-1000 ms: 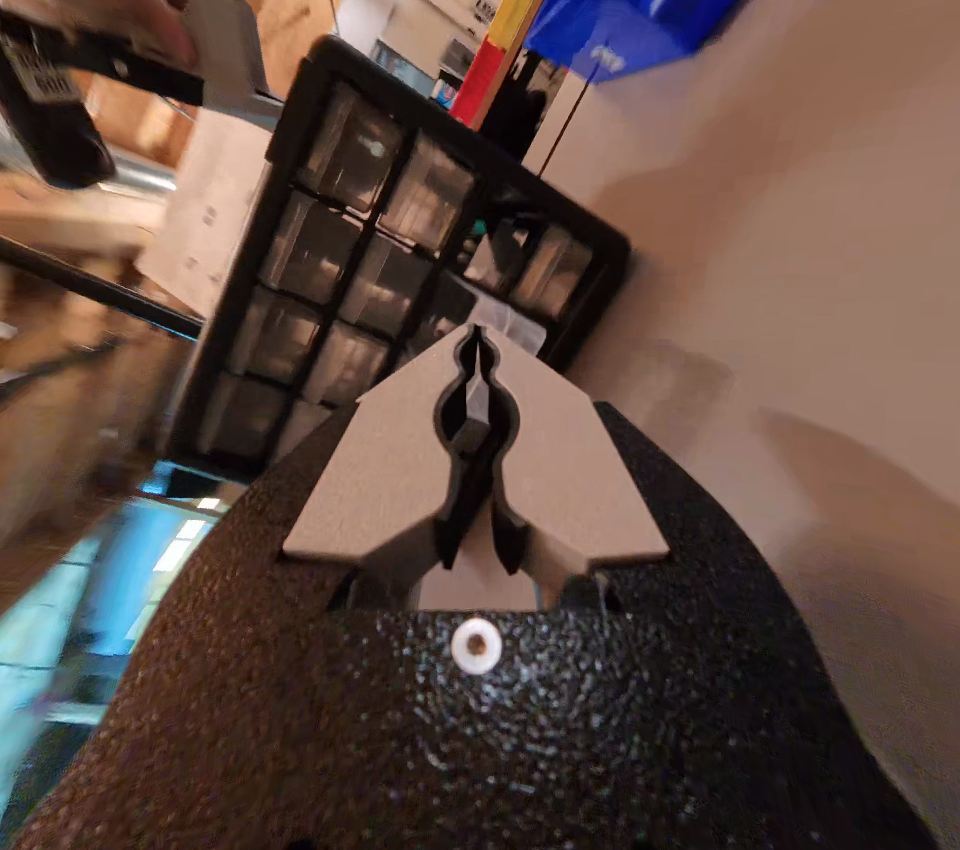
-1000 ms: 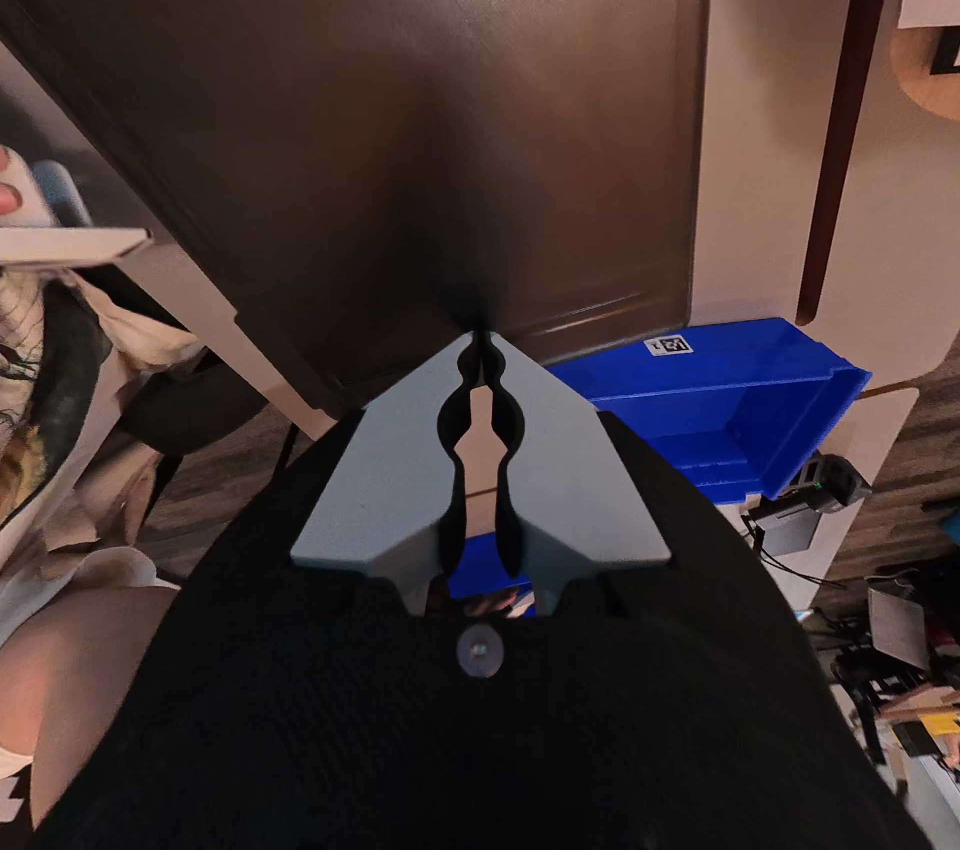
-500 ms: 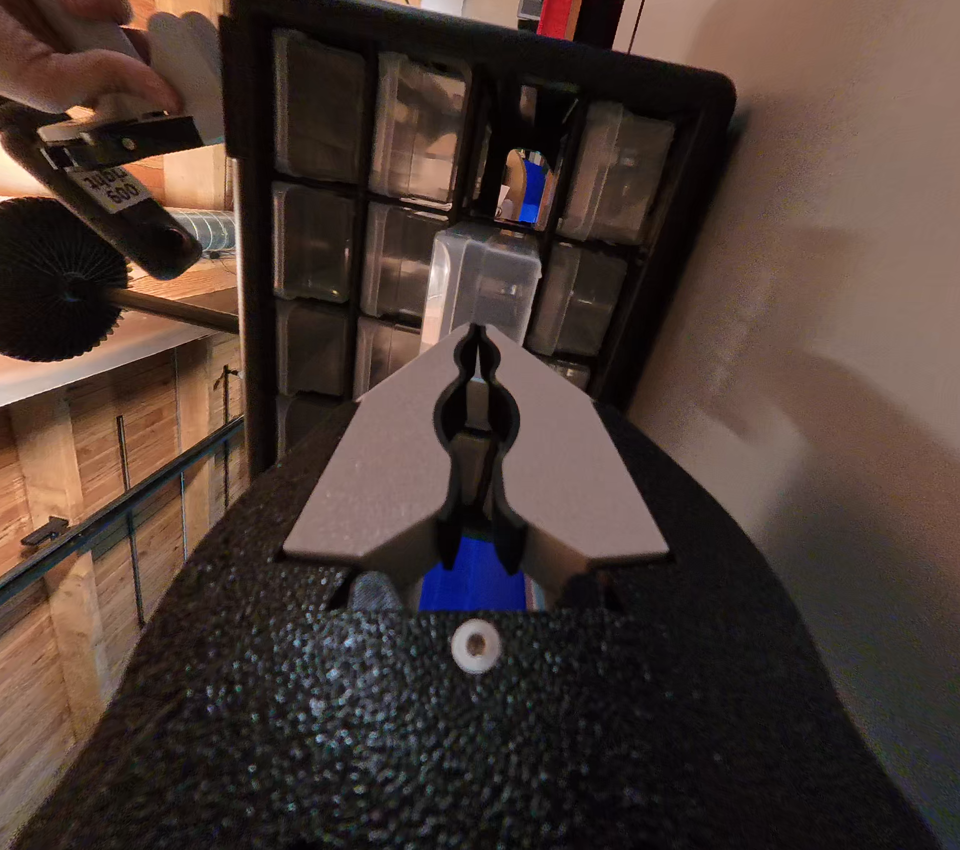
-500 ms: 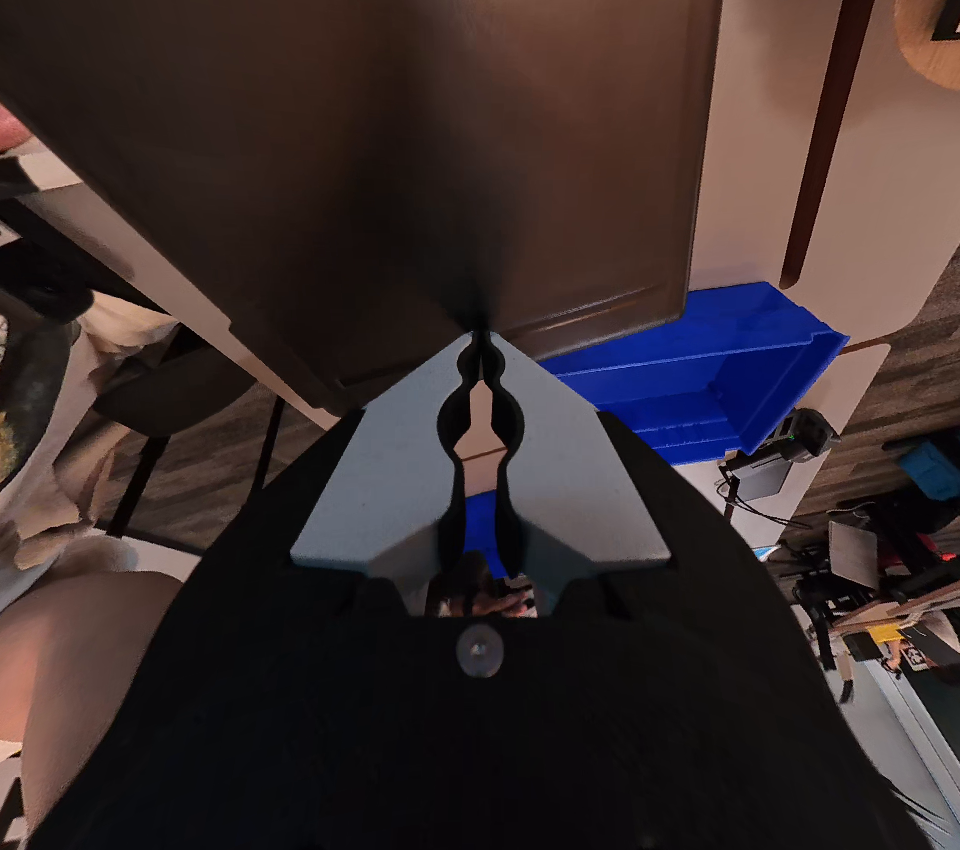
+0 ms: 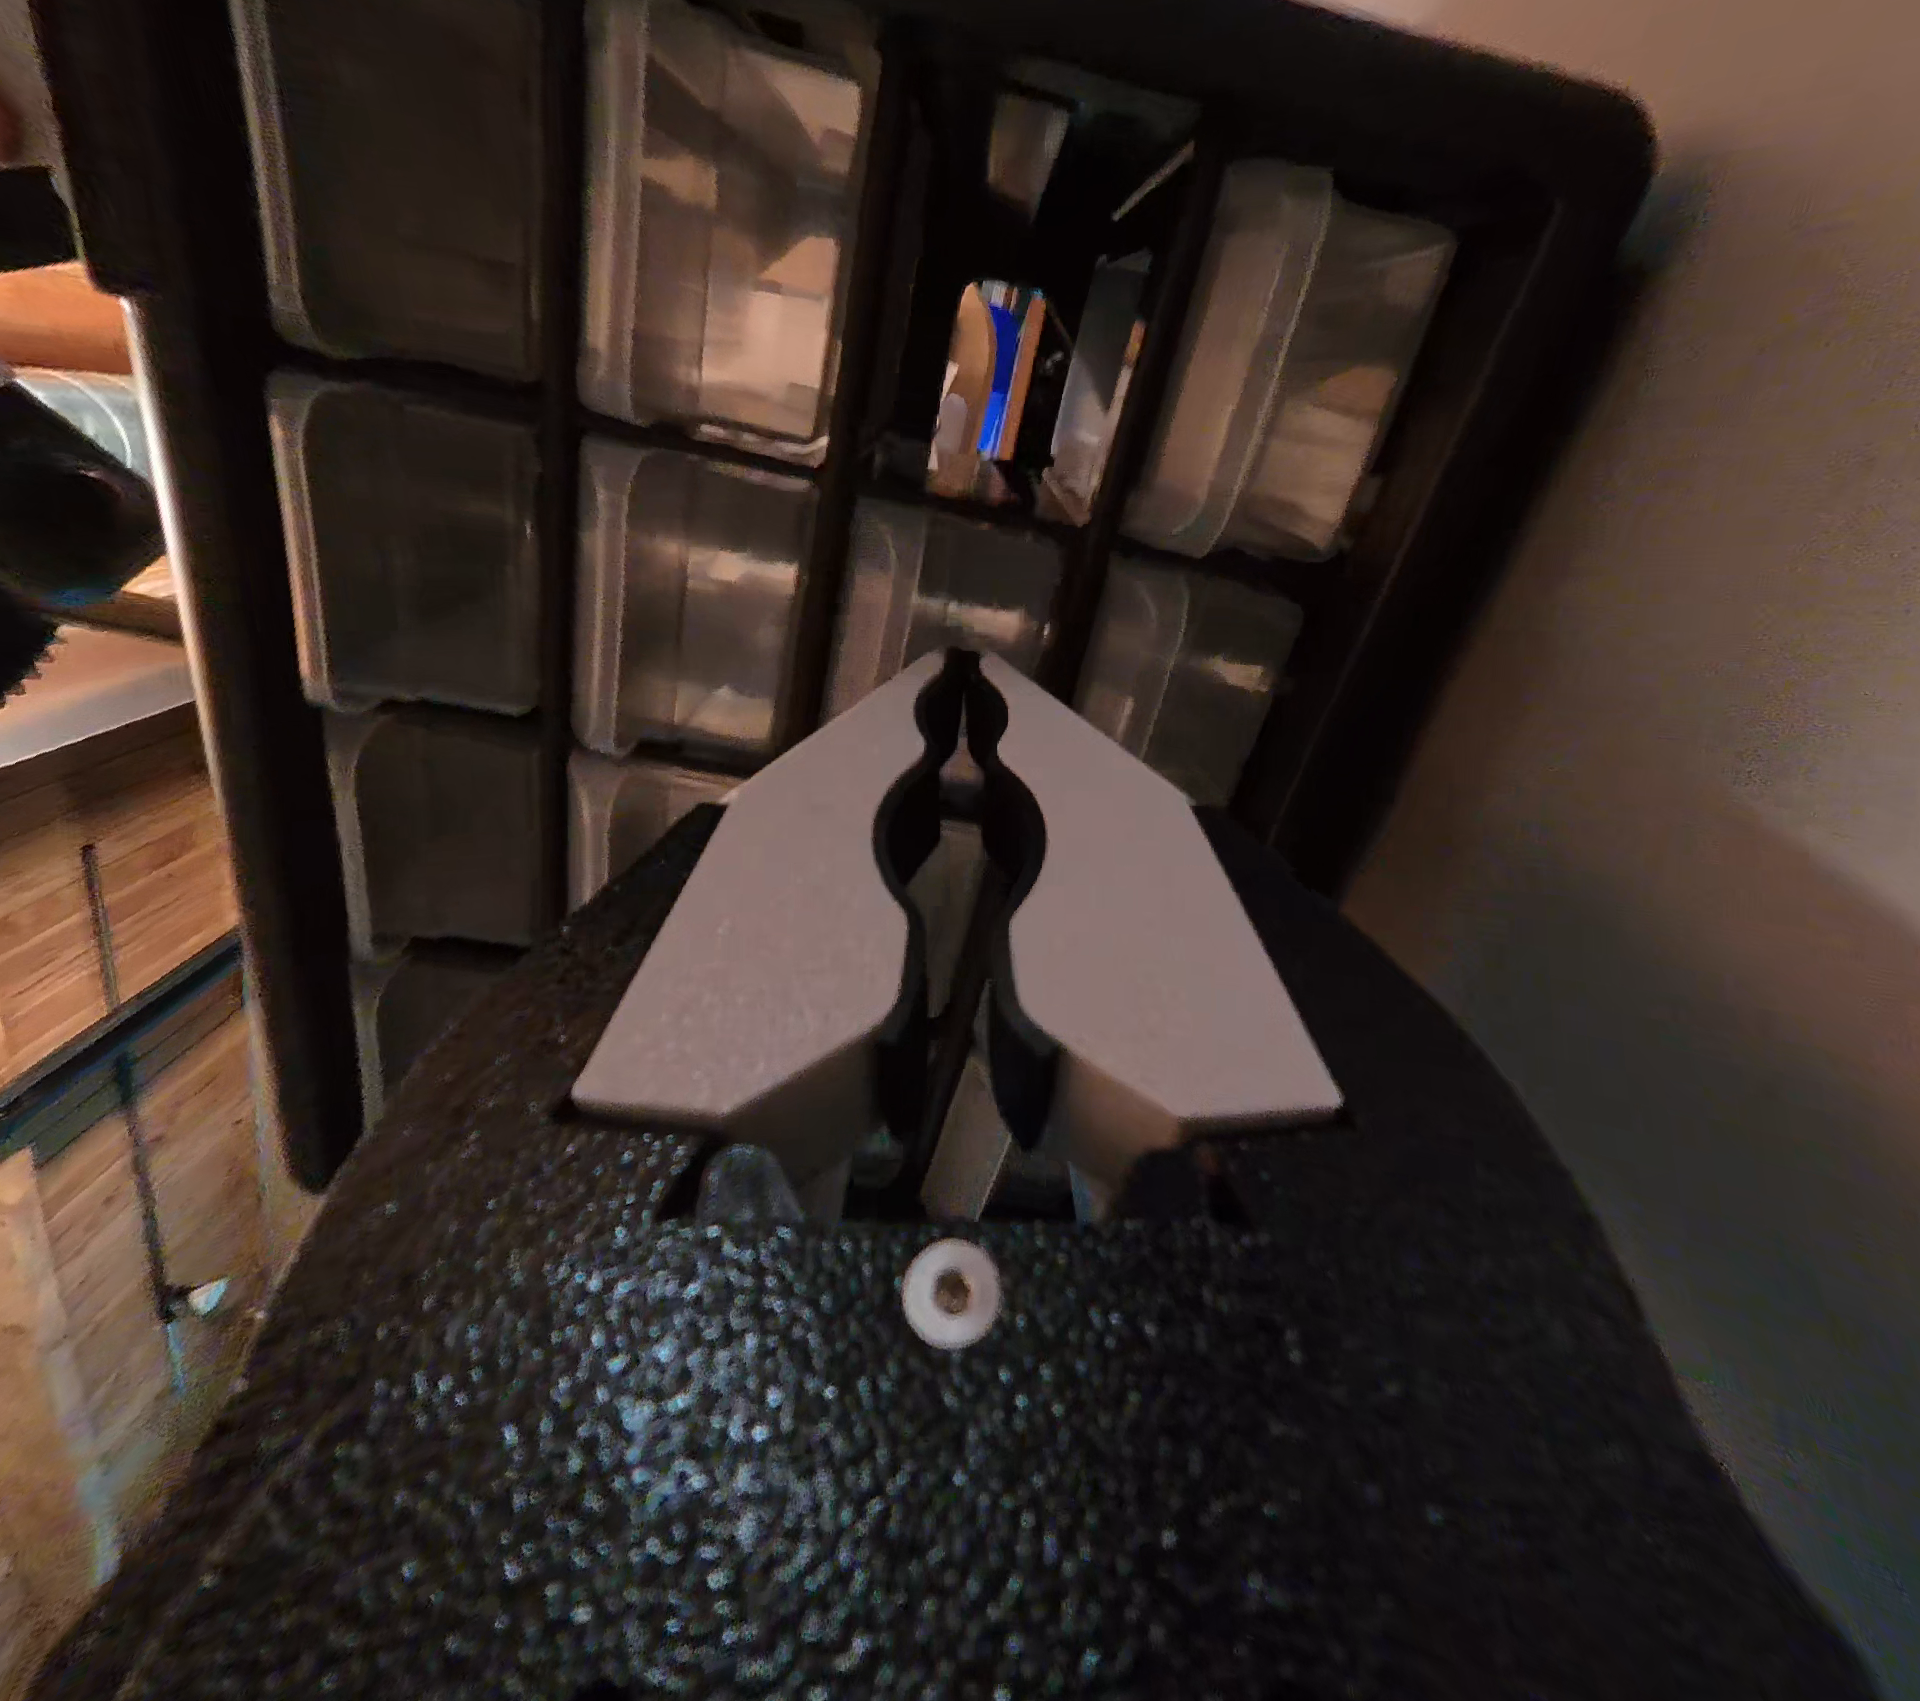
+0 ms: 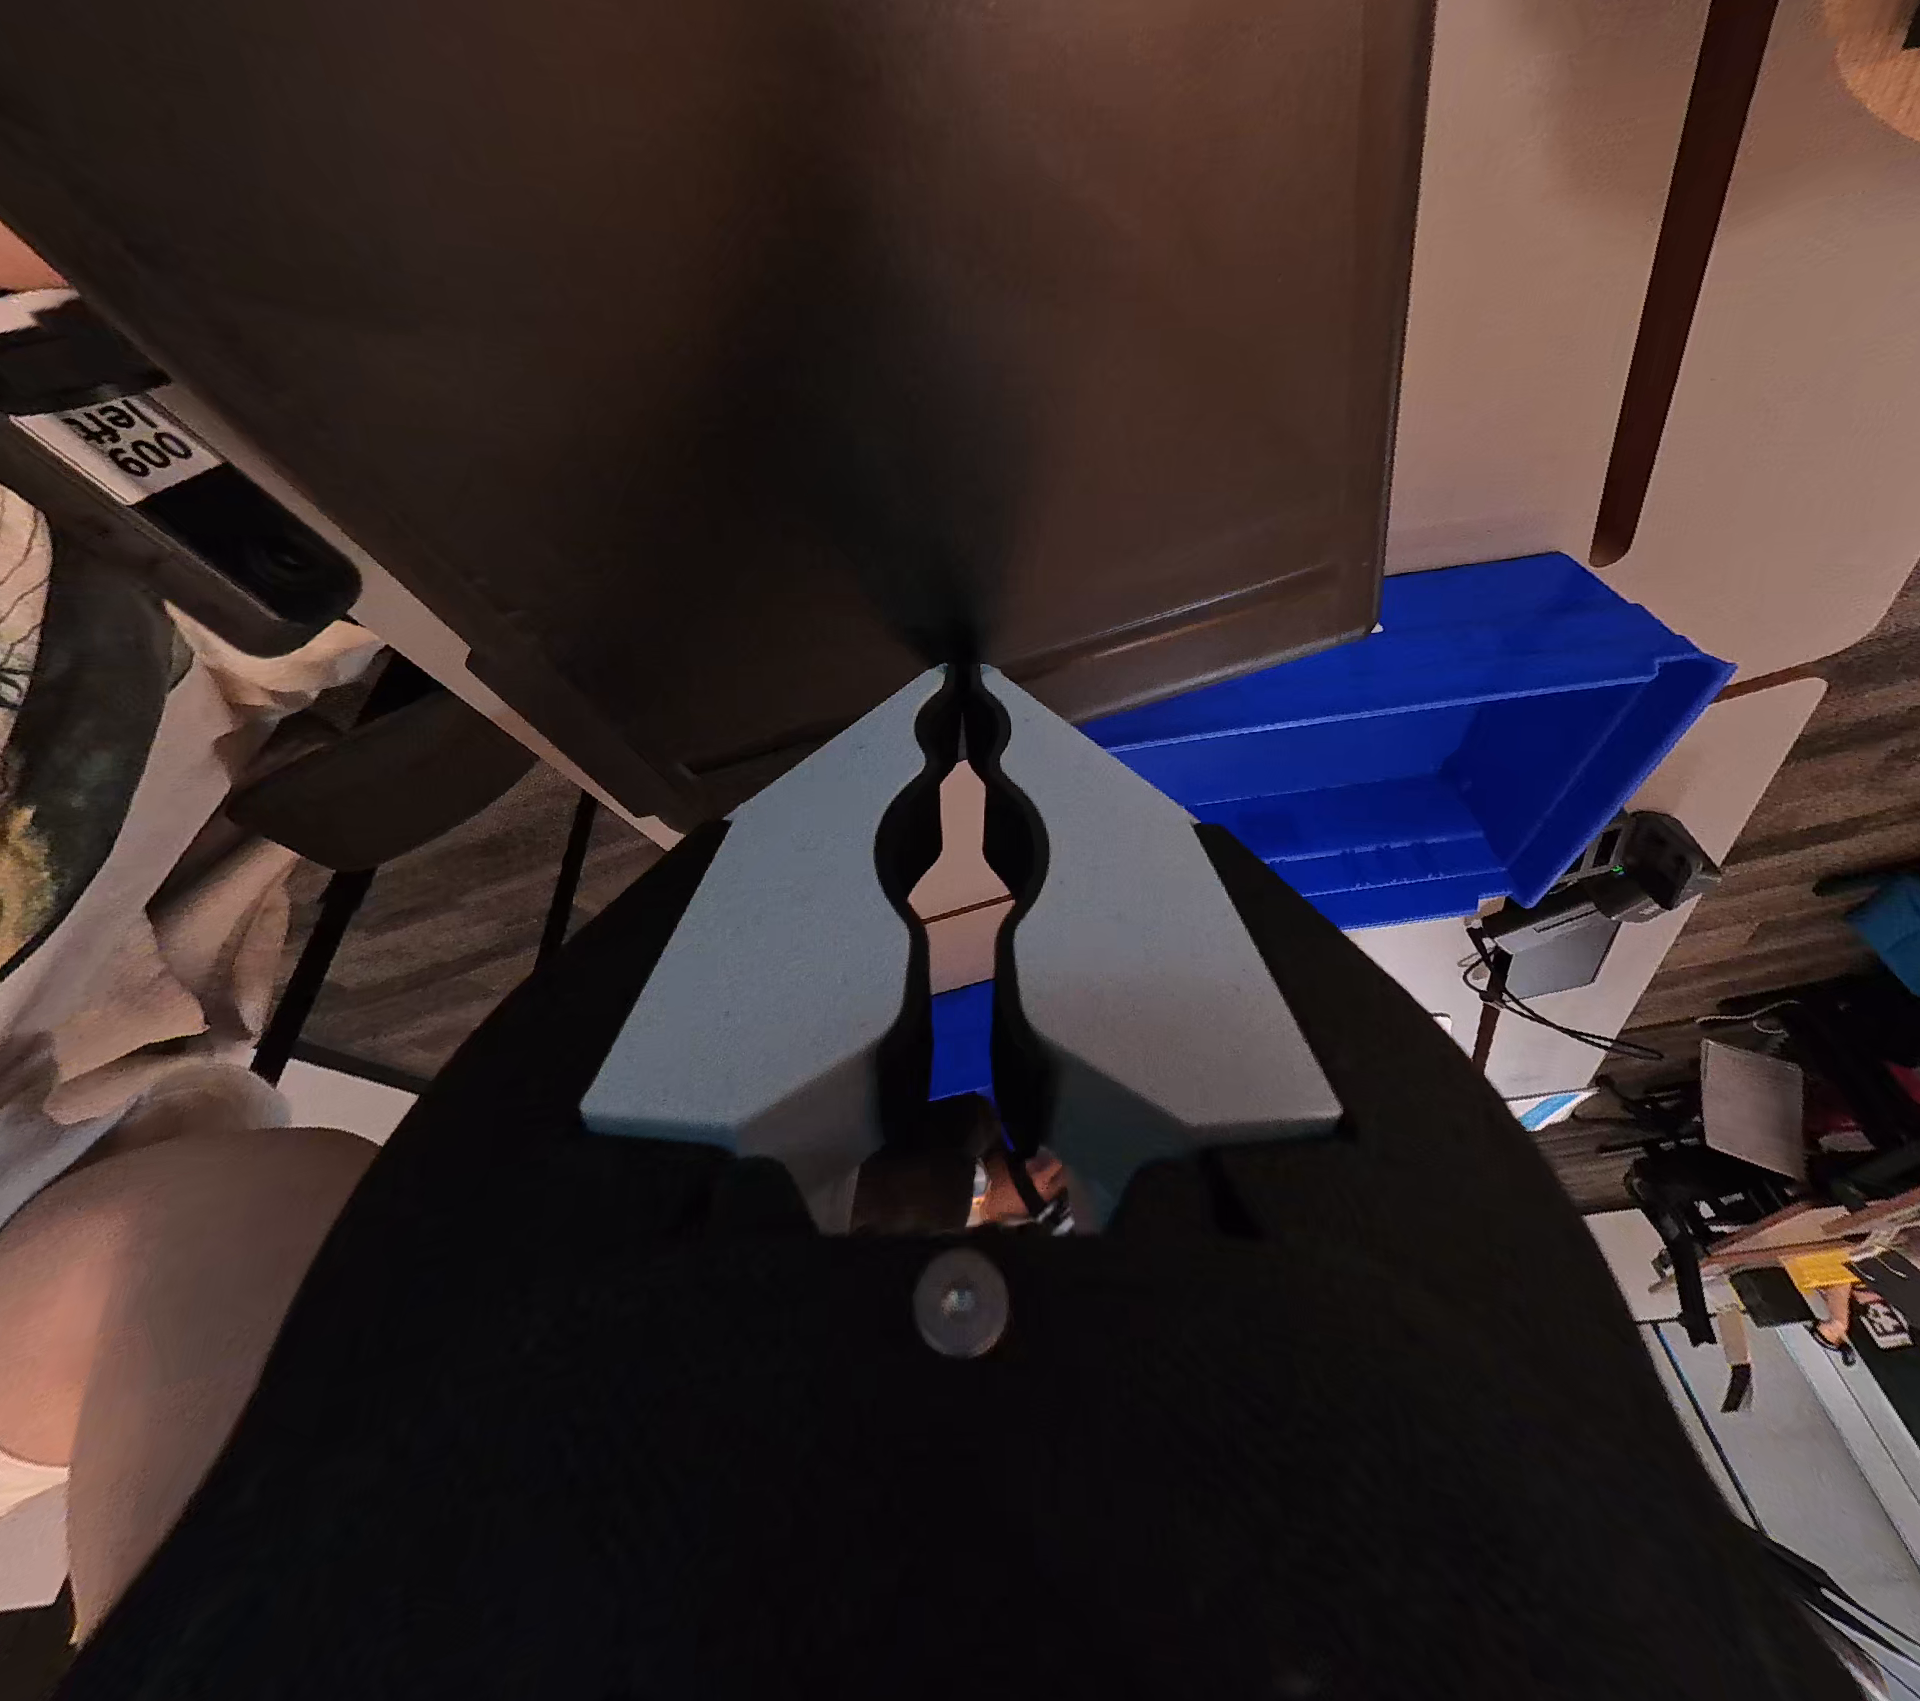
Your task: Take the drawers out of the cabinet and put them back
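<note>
Left wrist view: the left gripper [image 5: 961,664], closed on a clear drawer's [image 5: 940,602] front, faces the black cabinet [image 5: 1538,321]; one slot [image 5: 1023,373] is empty. A skewed drawer could jam.

Right wrist view: the right gripper [image 6: 961,677] pinches the cabinet's dark side [image 6: 727,197]; slipping could shift it.

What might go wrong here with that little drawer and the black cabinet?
The left gripper pinches a clear drawer by a thin tab, so it may slip or jam crooked. The right gripper only presses its shut tips on the smooth cabinet, so the cabinet may shift.
</note>
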A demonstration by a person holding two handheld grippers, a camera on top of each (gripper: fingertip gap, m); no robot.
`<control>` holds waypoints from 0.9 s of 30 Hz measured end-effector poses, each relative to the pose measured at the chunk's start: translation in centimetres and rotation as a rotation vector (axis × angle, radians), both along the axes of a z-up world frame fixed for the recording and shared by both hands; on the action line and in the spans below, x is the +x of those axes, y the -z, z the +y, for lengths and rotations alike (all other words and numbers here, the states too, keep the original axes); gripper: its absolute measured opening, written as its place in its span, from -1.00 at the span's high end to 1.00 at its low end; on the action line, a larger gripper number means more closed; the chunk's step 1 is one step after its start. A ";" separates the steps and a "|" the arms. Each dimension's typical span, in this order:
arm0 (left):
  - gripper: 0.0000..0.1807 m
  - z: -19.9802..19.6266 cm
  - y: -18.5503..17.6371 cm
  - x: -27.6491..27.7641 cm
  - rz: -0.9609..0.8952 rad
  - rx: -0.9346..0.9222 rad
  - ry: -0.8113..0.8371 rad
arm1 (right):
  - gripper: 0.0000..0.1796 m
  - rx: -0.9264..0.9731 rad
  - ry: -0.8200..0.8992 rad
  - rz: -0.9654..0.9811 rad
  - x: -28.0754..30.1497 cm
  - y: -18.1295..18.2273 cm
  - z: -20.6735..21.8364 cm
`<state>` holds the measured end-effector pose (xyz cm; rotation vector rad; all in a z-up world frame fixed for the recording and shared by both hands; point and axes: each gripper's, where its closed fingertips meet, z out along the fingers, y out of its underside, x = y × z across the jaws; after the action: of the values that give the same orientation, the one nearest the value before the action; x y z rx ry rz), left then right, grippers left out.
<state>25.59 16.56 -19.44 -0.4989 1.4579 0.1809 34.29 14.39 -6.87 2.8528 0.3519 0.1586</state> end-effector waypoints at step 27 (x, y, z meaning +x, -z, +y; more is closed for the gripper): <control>0.55 30.5 -6.6 -11.5 0.540 -0.705 -0.015 | 1.00 -0.052 -0.011 -0.040 0.0 0.0 0.0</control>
<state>14.09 47.06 -12.85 -1.0905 2.0460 -0.2197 34.30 14.43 -6.90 2.7929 0.3586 0.2056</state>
